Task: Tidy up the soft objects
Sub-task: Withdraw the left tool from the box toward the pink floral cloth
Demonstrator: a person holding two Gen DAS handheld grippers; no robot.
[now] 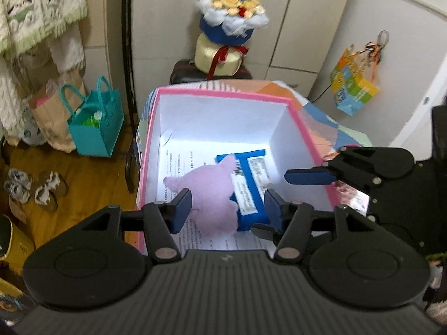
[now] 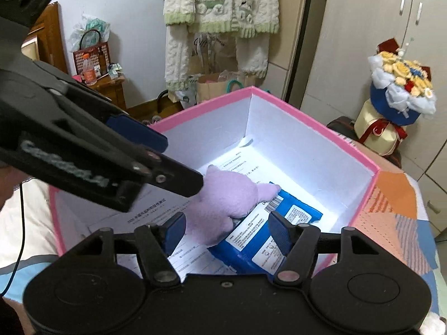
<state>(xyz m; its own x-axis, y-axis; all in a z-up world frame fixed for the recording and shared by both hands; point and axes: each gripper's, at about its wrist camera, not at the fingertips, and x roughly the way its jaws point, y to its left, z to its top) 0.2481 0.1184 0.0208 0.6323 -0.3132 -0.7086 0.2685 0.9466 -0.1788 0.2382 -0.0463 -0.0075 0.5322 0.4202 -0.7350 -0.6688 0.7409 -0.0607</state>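
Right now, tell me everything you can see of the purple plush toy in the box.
The purple plush toy is pale lilac, fuzzy and soft-looking, with stubby pointed limbs or ears sticking out. No face shows from either view. It lies loose on the floor of the pink-edged box, on printed paper sheets, one side resting against and partly over the blue packet. Neither hand-held gripper touches it.

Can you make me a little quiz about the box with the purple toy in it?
1. True or false: the purple plush toy lies inside the pink box.
2. What does the toy partly rest on: A) a blue packet, B) a shoe, C) a cup?
3. What lines the bottom of the box?

Key: 1 true. 2 A. 3 printed paper sheets.
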